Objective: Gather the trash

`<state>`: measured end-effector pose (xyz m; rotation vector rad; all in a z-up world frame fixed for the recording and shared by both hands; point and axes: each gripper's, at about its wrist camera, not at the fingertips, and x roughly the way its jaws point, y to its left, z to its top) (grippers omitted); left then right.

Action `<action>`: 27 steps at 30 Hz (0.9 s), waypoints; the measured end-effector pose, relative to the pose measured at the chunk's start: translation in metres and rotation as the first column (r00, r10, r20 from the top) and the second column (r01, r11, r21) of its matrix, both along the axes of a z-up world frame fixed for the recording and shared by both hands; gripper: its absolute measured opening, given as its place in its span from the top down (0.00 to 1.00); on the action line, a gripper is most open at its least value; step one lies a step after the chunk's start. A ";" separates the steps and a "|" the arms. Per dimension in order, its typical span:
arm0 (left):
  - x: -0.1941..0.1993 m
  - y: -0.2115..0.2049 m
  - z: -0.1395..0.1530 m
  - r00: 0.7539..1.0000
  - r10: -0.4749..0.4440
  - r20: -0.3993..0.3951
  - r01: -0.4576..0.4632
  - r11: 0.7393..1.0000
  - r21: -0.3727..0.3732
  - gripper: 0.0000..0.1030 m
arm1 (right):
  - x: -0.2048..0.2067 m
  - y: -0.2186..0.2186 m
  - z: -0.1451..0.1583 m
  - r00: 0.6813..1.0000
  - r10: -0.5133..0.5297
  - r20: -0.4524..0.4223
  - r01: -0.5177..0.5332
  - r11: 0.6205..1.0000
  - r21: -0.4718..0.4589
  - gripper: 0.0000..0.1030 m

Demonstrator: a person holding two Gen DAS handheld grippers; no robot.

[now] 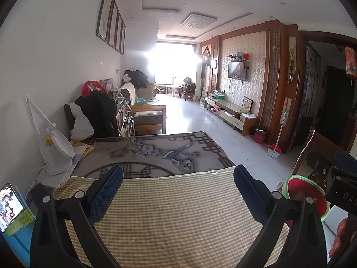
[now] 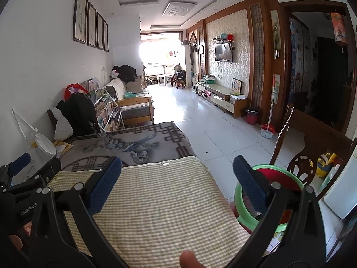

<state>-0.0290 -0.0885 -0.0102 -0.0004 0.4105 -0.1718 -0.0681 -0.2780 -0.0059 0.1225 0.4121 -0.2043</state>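
Note:
A green-rimmed bin with a red inside (image 2: pixel 274 185) stands on the floor just right of the table; it also shows in the left wrist view (image 1: pixel 305 194), with some scraps inside. My left gripper (image 1: pixel 178 189) is open and empty above the yellow checked cloth (image 1: pixel 178 212). My right gripper (image 2: pixel 177 179) is open and empty, its right finger (image 2: pixel 250 181) over the bin's rim. The right gripper shows at the right edge of the left wrist view (image 1: pixel 334 174). No loose trash shows on the cloth.
A grey patterned table cover (image 1: pixel 156 149) lies beyond the cloth. A white desk lamp (image 1: pixel 55 147) and a phone on a stand (image 1: pixel 10 205) sit at the left. A wooden chair (image 2: pixel 312 151) stands right of the bin. A small red bin (image 2: pixel 252 116) stands by the far wall.

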 end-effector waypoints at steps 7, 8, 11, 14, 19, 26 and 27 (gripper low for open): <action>-0.001 -0.005 -0.002 1.000 -0.008 -0.006 0.008 1.000 0.014 0.08 | -0.001 -0.003 -0.003 1.000 -0.003 -0.009 0.003 1.000 0.007 0.04; -0.001 -0.005 -0.002 1.000 -0.007 -0.007 0.007 1.000 0.013 0.08 | -0.001 -0.003 -0.004 1.000 -0.002 -0.013 0.003 1.000 0.004 0.04; -0.002 -0.005 -0.004 1.000 -0.005 -0.015 0.006 1.000 0.012 0.08 | 0.000 -0.003 -0.005 1.000 0.003 -0.021 -0.003 1.000 0.004 0.04; -0.002 -0.005 -0.004 1.000 -0.006 -0.017 0.006 1.000 0.012 0.08 | 0.000 -0.004 -0.006 1.000 0.005 -0.023 -0.005 1.000 0.006 0.04; -0.003 -0.005 -0.007 1.000 -0.007 -0.021 0.007 1.000 0.019 0.08 | -0.002 -0.005 -0.009 0.999 0.008 -0.031 -0.008 1.000 0.007 0.04; -0.003 -0.007 -0.008 1.000 -0.019 -0.012 0.019 0.999 0.028 0.08 | -0.001 -0.005 -0.010 0.999 0.009 -0.039 -0.009 1.000 0.012 0.04; -0.003 -0.007 -0.008 1.000 -0.021 -0.012 0.022 0.999 0.031 0.08 | -0.001 -0.006 -0.010 0.999 0.008 -0.041 -0.007 1.000 0.014 0.04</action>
